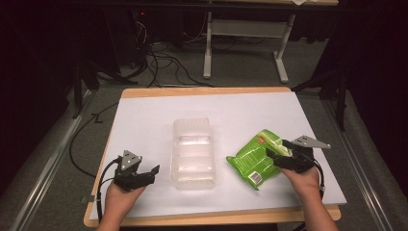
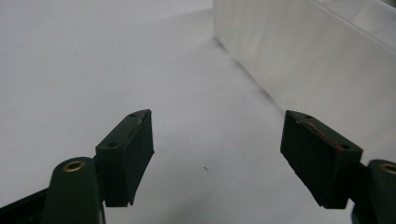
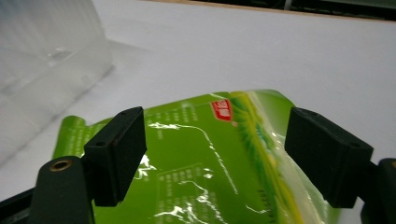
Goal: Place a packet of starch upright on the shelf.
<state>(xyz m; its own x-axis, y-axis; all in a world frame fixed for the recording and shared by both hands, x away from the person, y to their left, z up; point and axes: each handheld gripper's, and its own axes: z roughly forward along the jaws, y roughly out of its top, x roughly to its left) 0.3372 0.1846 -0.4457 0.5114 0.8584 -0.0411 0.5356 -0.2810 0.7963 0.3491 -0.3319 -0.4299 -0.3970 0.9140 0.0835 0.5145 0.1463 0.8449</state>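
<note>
My left gripper (image 1: 144, 174) rests low over the near-left part of the counter (image 1: 144, 120), held in my left hand (image 1: 118, 197), with my forearm entering from the bottom edge of the high view. Its jaws point toward the right, at the clear plastic container (image 1: 193, 153), and stand released with a wide gap. In the left gripper view, bare white counter surface (image 2: 93, 60) lies between the jaws and the container wall (image 2: 317, 60) rises just beyond the right-hand jaw; nothing is grasped.

My right gripper (image 1: 279, 155) is held in my right hand (image 1: 304, 179) at the near-right of the counter, angled inward toward the left. Its jaws are released and spread apart. In the right gripper view, the green snack bag (image 3: 205, 168) lies flat on the counter between and beneath the jaws; I cannot tell whether either jaw touches it.

The green snack bag (image 1: 252, 161) lies right of the clear plastic container, near it but apart. The container sits at the counter's middle, long axis running away from me.
</note>
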